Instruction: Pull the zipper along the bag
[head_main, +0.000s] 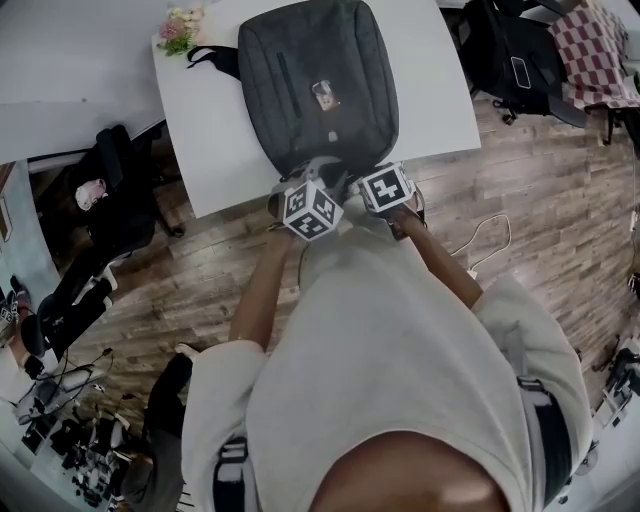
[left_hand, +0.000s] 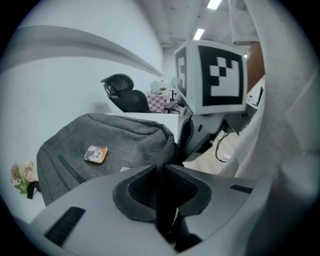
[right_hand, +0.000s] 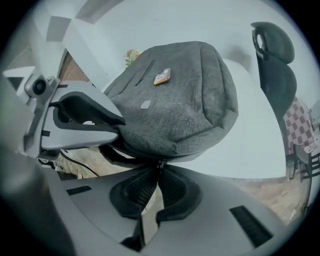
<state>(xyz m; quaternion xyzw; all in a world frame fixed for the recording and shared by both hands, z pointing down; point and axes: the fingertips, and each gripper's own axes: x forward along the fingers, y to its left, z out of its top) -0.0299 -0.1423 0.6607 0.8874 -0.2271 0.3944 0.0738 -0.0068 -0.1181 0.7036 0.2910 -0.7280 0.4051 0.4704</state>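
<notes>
Flowers lie at the far left corner of the table. The left gripper has its jaws pressed together on a dark strip by the bag's near end. The grey bag lies flat on the table, with that end at the table's edge. Just to its right, touching the same end, the right gripper has its jaws pinched shut on the zipper pull at the bag's rim.
</notes>
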